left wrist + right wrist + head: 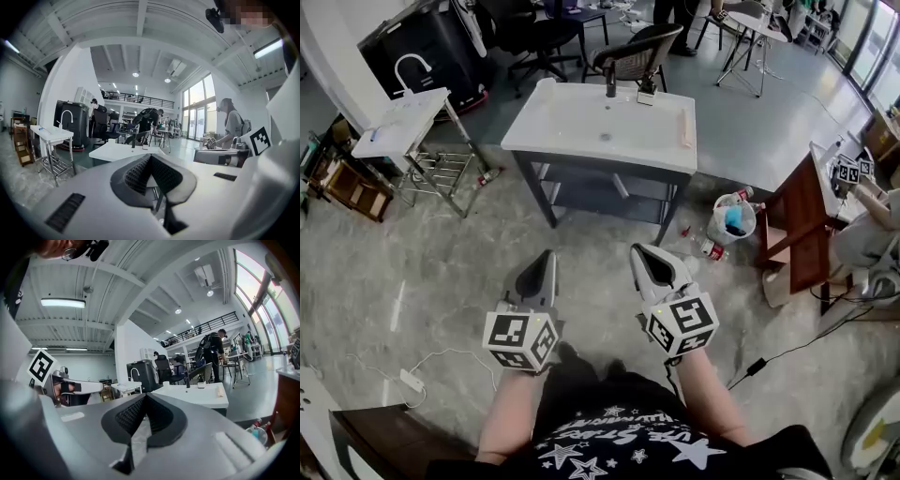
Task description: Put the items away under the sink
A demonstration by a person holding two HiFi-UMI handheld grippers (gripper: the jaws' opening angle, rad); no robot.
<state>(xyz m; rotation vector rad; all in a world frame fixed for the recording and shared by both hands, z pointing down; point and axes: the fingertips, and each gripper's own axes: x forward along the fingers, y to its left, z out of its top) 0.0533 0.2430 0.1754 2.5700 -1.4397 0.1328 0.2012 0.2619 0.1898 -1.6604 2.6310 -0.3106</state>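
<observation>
A white sink on a dark frame stands ahead of me, with an open shelf beneath it. On the floor to its right sit a clear bucket holding a blue item, and a bottle lying beside it. My left gripper and right gripper are held side by side over bare floor, well short of the sink. Both are shut with nothing between the jaws. The sink top shows past the left gripper, and likewise the sink top beyond the right gripper.
A smaller white sink on a wire rack stands at the left, with a bottle on the floor by it. A brown wooden cabinet and another person's arm are at the right. Chairs stand behind the sink. A power strip lies near left.
</observation>
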